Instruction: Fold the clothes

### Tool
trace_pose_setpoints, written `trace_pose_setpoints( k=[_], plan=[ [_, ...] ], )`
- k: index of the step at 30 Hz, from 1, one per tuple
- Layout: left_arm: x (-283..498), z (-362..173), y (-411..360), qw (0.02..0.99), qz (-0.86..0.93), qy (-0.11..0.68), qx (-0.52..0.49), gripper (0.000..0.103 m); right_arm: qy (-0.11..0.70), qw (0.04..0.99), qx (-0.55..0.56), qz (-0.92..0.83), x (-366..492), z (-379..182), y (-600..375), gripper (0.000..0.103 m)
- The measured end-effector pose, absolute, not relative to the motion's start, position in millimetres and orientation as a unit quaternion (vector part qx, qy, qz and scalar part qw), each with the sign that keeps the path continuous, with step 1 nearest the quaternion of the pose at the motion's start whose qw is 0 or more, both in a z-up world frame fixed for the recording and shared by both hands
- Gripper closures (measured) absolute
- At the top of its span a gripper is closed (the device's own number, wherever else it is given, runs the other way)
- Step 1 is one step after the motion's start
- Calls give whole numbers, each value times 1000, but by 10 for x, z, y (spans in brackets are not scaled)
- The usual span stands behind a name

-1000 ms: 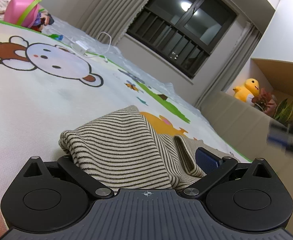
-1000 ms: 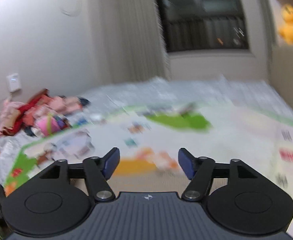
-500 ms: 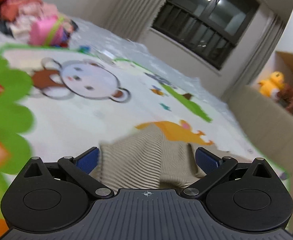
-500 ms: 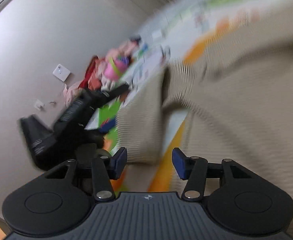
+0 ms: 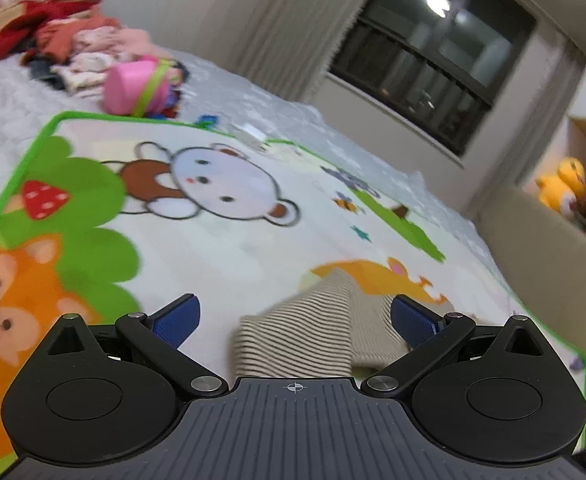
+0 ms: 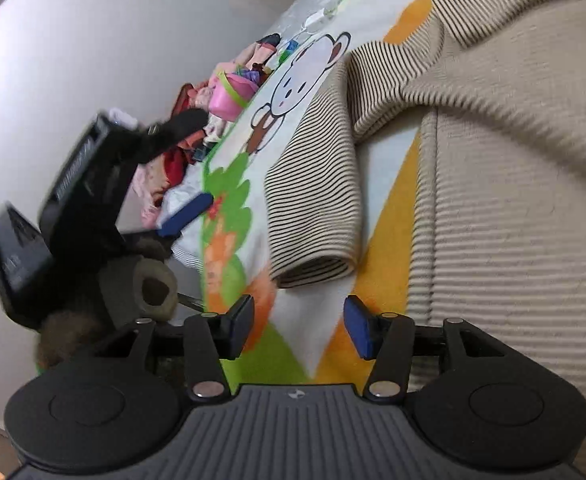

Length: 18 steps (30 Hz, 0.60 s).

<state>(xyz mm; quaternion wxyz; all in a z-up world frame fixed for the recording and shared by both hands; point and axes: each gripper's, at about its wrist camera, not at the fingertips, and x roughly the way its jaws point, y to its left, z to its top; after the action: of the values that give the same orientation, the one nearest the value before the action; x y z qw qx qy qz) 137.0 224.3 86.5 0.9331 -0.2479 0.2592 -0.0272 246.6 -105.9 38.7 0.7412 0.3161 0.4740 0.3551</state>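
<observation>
**Kid:** Where is the thing you are folding?

**Me:** The striped sweater (image 6: 513, 184) lies spread on the cartoon play mat (image 5: 221, 248). One sleeve (image 6: 317, 196) is bent back along the body, and its cuff end sits just in front of my right hand-held gripper (image 6: 298, 328).

**Kid:** Are you holding it?

**Me:** No. The blue pads of the right one have just been closing in, but there is still a gap and only mat shows between them. My left hand-held gripper (image 5: 293, 320) is wide apart and empty too, up above the sweater's folded edge.

**Kid:** So what should you do now?

**Me:** I think the next step is to pick up the sleeve end. I should slide one pad under the cuff and one over it, then squeeze, so I pinch only the sleeve and not the mat.

**Kid:** What could go wrong?

**Me:** The knit is soft and floppy. If I pull fast, the fold may slip open. I also want to stay clear of my other gripper, which is off to the side.
</observation>
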Motion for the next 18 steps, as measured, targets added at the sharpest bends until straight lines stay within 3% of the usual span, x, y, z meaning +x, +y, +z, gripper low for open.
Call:
trace_pose_setpoints(
  k=[8, 12, 15, 18],
  plan=[
    [1232, 843, 2472, 922, -10, 257, -288, 0, 474, 723, 381, 327, 2852, 225, -890, 67],
    [1213, 866, 2432, 922, -21, 255, -292, 0, 464, 755, 347, 309, 3022, 249, -778, 95],
    [1193, 897, 2426, 924, -22, 249, -289, 0, 393, 816, 263, 331, 3056, 645, -909, 99],
    [1221, 909, 2409, 926, -21, 246, -287, 0, 271, 888, 152, 339, 3072, 1346, -1205, 99]
  ],
)
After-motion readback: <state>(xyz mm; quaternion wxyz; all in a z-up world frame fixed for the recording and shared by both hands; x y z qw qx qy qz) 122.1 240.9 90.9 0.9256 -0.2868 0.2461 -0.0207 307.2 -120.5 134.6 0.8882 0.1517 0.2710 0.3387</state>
